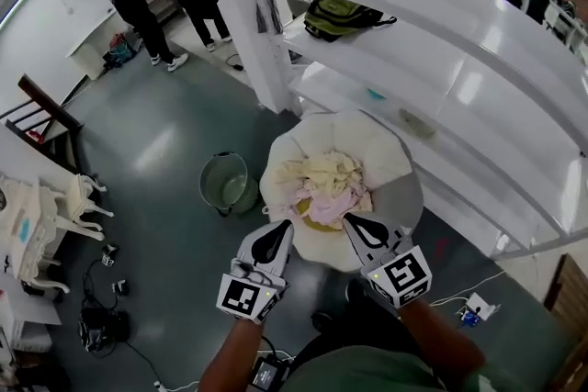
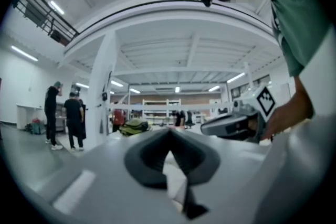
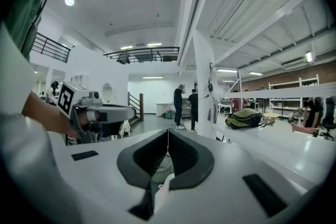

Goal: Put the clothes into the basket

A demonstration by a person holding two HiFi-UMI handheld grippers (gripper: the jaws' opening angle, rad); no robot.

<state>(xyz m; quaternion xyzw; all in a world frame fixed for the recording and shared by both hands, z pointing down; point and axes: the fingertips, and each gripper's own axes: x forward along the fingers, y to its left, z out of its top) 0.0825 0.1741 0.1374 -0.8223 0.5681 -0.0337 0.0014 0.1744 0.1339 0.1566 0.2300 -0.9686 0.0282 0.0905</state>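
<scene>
Clothes (image 1: 329,184), crumpled cream and pink, lie in the round white fabric basket (image 1: 390,156); both of your tools are closed and empty.
Your left tool (image 1: 280,232) and right tool (image 1: 355,223) hover side by side at the basket's near rim, each with its jaws pressed together on nothing. The clothes are heaped inside, toward that near rim. The basket stands on the grey-green floor (image 1: 156,142), just beside the front edge of the white metal shelf rack (image 1: 441,73). A round pale green bucket (image 1: 225,182) sits on the floor near the basket's left side.
</scene>
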